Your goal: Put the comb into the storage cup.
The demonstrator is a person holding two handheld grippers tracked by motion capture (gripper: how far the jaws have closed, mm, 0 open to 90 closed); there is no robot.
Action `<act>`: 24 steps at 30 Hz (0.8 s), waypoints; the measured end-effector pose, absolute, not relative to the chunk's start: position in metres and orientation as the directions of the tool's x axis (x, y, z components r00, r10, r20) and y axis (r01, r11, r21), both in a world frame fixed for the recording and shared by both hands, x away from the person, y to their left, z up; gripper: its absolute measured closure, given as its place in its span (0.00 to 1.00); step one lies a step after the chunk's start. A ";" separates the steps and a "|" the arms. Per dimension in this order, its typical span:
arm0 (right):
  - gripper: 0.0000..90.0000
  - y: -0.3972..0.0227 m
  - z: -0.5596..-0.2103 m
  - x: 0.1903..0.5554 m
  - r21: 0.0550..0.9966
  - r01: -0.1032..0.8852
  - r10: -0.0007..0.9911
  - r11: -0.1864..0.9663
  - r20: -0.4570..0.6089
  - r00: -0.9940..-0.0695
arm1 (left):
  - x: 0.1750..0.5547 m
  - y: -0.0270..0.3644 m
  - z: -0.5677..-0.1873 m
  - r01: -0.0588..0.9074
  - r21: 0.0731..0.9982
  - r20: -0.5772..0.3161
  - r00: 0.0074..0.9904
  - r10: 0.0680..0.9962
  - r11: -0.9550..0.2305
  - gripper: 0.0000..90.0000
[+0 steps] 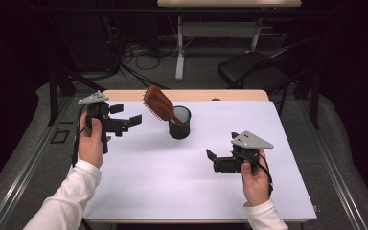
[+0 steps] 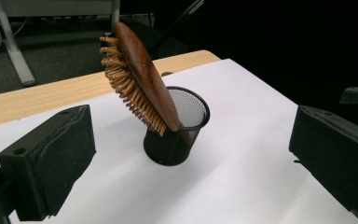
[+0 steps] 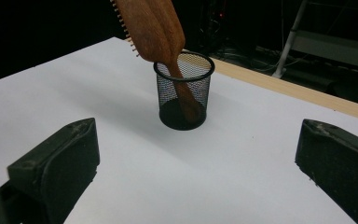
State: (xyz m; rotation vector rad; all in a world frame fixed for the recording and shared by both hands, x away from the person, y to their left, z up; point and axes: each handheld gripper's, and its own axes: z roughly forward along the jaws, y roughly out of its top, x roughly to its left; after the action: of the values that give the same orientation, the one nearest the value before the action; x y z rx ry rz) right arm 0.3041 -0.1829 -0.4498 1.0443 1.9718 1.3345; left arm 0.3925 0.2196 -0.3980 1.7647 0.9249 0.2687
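Note:
A brown wooden hairbrush stands handle-down in a black mesh cup, leaning to the left over the rim with its bristles facing down-left. My left gripper is open, held to the left of the cup with nothing between its jaws. Held lower right of the cup is my right gripper, which is open and empty too.
The cup stands on a white sheet covering a wooden table. Behind the table are a black chair, a desk leg and floor cables. Open white surface lies between both grippers.

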 end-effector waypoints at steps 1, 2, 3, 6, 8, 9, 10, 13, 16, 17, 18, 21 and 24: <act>0.00 -0.183 -0.450 0.304 0.930 0.301 0.830 0.211 -0.008 -0.557 | 0.393 0.220 -0.398 0.455 0.882 -0.249 0.673 0.697 -0.124 0.00; 0.00 -0.183 -0.450 0.305 0.927 0.308 0.829 0.215 -0.006 -0.559 | 0.387 0.223 -0.399 0.440 0.888 -0.235 0.684 0.691 -0.133 0.00; 0.00 -0.182 -0.451 0.305 0.925 0.312 0.828 0.215 -0.004 -0.561 | 0.384 0.224 -0.400 0.433 0.892 -0.230 0.684 0.692 -0.132 0.00; 0.00 -0.182 -0.451 0.305 0.923 0.317 0.826 0.220 -0.003 -0.563 | 0.377 0.227 -0.404 0.421 0.897 -0.219 0.689 0.691 -0.135 0.00; 0.00 -0.182 -0.451 0.306 0.922 0.322 0.828 0.214 0.003 -0.560 | 0.372 0.228 -0.409 0.420 0.895 -0.208 0.692 0.691 -0.152 0.00; 0.00 -0.183 -0.451 0.306 0.922 0.325 0.830 0.212 0.006 -0.558 | 0.370 0.229 -0.411 0.417 0.895 -0.201 0.696 0.689 -0.160 0.00; 0.00 -0.183 -0.452 0.306 0.921 0.326 0.831 0.213 0.004 -0.556 | 0.368 0.229 -0.413 0.415 0.894 -0.195 0.698 0.689 -0.167 0.00; 0.00 -0.184 -0.454 0.305 0.919 0.334 0.835 0.209 0.010 -0.550 | 0.361 0.233 -0.420 0.411 0.895 -0.189 0.701 0.688 -0.172 0.00; 0.00 -0.187 -0.456 0.304 0.917 0.341 0.839 0.206 0.013 -0.543 | 0.354 0.237 -0.426 0.415 0.895 -0.202 0.702 0.683 -0.161 0.00; 0.00 -0.187 -0.457 0.304 0.916 0.343 0.839 0.205 0.016 -0.544 | 0.352 0.239 -0.429 0.419 0.894 -0.207 0.699 0.684 -0.158 0.00; 0.00 -0.189 -0.458 0.304 0.916 0.347 0.840 0.201 0.021 -0.542 | 0.350 0.240 -0.431 0.420 0.894 -0.208 0.697 0.687 -0.156 0.00; 0.00 -0.194 -0.460 0.302 0.914 0.354 0.848 0.199 0.021 -0.530 | 0.345 0.245 -0.437 0.421 0.896 -0.217 0.693 0.688 -0.141 0.00; 0.00 -0.200 -0.465 0.299 0.908 0.365 0.854 0.206 0.015 -0.520 | 0.341 0.250 -0.442 0.418 0.900 -0.220 0.680 0.699 -0.123 0.00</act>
State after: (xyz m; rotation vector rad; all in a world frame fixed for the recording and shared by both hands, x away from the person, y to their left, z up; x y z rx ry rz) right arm 0.2992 -0.2004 -0.4647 1.1287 1.9853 1.2822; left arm 0.3408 0.2504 -0.4423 1.7519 0.8981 0.3077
